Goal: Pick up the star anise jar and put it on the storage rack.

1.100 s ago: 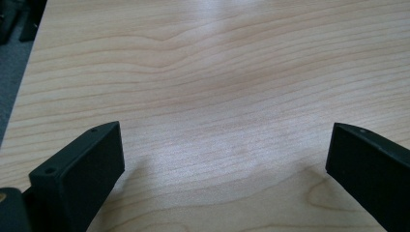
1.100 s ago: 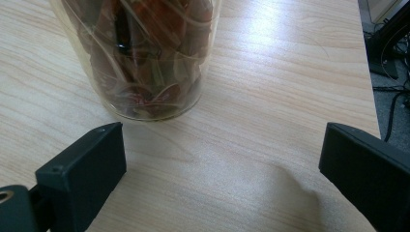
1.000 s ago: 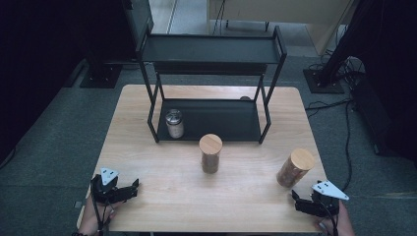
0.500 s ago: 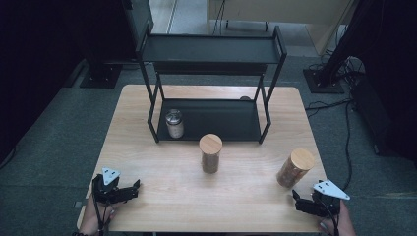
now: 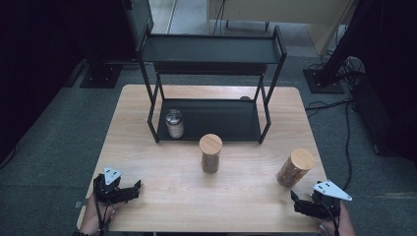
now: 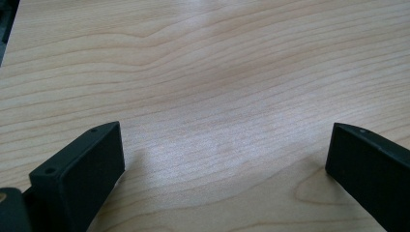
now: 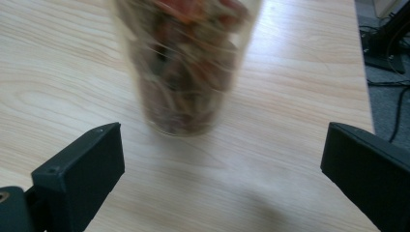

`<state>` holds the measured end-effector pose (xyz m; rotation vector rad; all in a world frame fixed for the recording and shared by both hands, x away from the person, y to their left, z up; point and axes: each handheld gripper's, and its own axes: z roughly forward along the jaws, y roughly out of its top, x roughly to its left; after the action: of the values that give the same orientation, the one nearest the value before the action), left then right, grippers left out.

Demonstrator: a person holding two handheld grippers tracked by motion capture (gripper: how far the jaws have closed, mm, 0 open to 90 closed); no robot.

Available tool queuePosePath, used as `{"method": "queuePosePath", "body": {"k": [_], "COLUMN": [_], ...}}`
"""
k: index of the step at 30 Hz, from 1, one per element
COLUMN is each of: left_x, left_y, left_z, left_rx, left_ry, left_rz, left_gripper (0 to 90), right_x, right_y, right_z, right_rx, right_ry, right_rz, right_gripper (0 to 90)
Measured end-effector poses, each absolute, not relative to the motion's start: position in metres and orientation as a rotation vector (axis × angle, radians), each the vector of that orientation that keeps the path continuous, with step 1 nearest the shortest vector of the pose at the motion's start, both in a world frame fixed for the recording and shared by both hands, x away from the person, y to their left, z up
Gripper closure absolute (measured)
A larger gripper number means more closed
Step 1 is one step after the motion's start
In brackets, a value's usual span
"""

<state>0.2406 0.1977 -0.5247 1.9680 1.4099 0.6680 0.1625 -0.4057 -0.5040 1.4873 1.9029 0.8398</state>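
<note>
Two glass jars with round wooden lids stand on the wooden table (image 5: 162,206): one in the middle (image 5: 210,153), one near the right edge (image 5: 294,167). A smaller metal-lidded jar (image 5: 174,123) sits on the lower shelf of the black rack (image 5: 211,49). My left gripper (image 5: 134,191) rests open at the front left, its jaws over bare wood (image 6: 225,140). At the front right my right gripper (image 5: 296,204) is open just in front of the right jar. That jar (image 7: 186,67) looks blurred, ahead of the open gripper (image 7: 221,140) and a little left of centre.
The two-tier rack takes up the back half of the table, with its upper shelf (image 5: 211,46) bare. Cables (image 5: 339,105) and a stand base lie on the floor to the right. Open wood lies between the two grippers.
</note>
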Motion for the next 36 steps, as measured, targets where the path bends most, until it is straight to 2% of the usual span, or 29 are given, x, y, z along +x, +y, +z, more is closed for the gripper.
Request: {"method": "queuePosePath", "body": {"k": [36], "left_x": [0.241], "left_y": [0.198], "left_z": [-0.525], "left_rx": [1.973], "left_ry": [1.395], "left_rz": [0.655], "left_gripper": [0.5], "right_x": [0.164], "right_y": [-0.332], "right_z": [-0.491], "right_rx": [1.360], "right_ry": [2.036], "right_rz": [0.912], "right_gripper": [1.5]}}
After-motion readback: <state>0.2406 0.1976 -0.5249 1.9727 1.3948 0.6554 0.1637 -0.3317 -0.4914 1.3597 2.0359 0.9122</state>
